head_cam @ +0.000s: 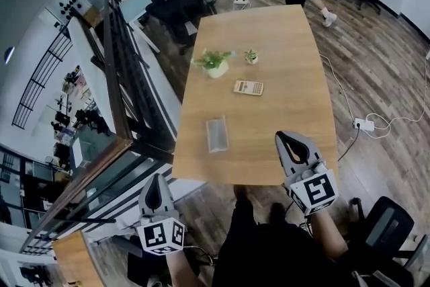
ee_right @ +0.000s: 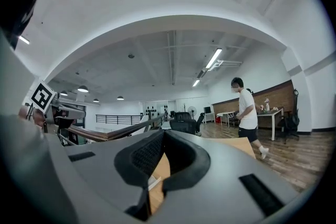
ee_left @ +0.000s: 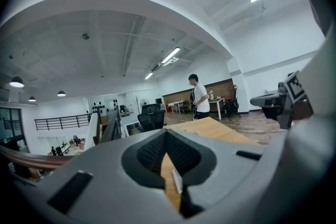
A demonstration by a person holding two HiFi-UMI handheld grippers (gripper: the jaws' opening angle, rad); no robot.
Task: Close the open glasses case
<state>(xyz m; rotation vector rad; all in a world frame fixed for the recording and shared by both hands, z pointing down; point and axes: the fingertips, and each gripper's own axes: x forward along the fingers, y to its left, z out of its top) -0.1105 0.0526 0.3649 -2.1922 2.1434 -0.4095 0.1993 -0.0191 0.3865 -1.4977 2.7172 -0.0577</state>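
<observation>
Beyond left hand-held gripper (head_cam: 158, 180): glasses case (head_cam: 217, 134).

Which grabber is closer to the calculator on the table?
Right. The right gripper hangs over the table's near edge, a little to the right of the calculator. The left gripper is off the near-left corner, much farther away.

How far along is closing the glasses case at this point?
Done: nothing visible. The grey rectangular glasses case lies on the light wooden table, touched by neither gripper; its lid's position is too small to tell. In hand: nothing. The left gripper hangs off the table's near edge and the right gripper over it, both with jaws together, empty. Left: reach the case and fold it shut.
</observation>
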